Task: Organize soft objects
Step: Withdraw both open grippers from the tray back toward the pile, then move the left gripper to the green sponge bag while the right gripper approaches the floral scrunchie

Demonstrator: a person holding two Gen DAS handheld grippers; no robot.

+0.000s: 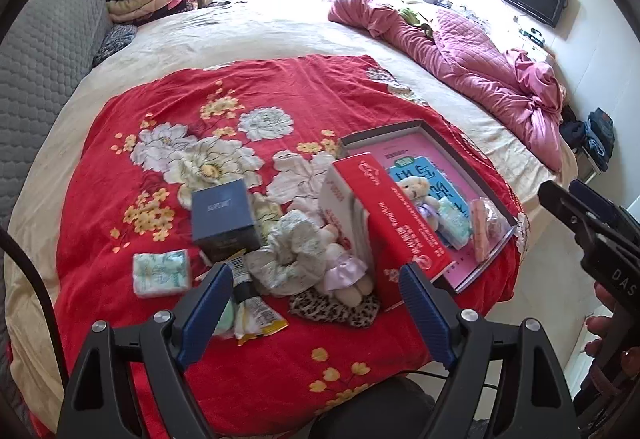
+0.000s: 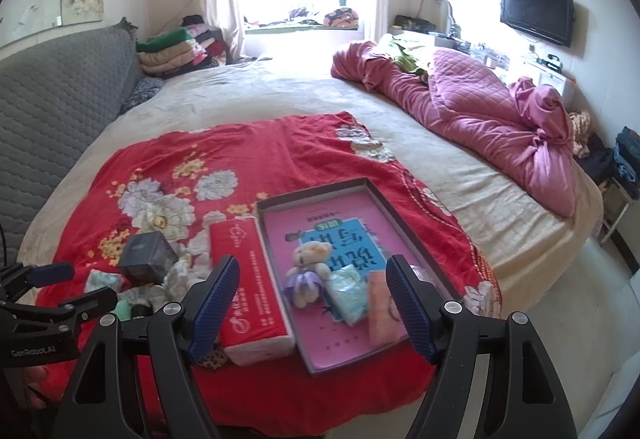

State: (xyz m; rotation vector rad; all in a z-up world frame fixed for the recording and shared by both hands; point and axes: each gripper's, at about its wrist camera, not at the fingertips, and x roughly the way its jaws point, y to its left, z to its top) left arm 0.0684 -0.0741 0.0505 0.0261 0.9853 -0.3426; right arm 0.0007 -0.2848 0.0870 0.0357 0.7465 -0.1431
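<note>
From my left wrist camera I see the left gripper (image 1: 316, 279) hanging over the red blanket (image 1: 256, 95) with its jaws spread wide and nothing between the pads. Under it lies a loose heap: a white scrunchie (image 1: 294, 255), a small doll (image 1: 344, 259) in a lilac skirt, and a leopard-print scrunchie (image 1: 336, 309) partly beneath the doll. To the left are a dark blue box (image 1: 224, 215) and a tissue pack (image 1: 161, 273) lying flat on the blanket. A red tissue brick (image 1: 384, 215) stands on edge just right of the heap, against the tray (image 1: 468, 155). In the tray I make out a teddy (image 1: 418, 195), a pale green pack (image 1: 454, 225) and a pink pouch (image 1: 486, 227), all on a pink book cover. The right gripper (image 1: 576, 207) shows at the right edge, off the bed.

From my right wrist camera the right gripper (image 2: 312, 275) hovers above the tray (image 2: 280, 203), jaws wide apart and empty. Between its fingers I see the teddy (image 2: 308, 271), the green pack (image 2: 348, 293) just beside it, and the pink pouch (image 2: 382, 309) next to that, somewhat blurred. The red brick (image 2: 248, 275) lies along the tray's left wall. The blue box (image 2: 146, 257) and the heap sit further left, and the left gripper (image 2: 48, 285) enters at the left edge. A pink quilt (image 2: 480, 115) is bunched at the far side of the bed.
</note>
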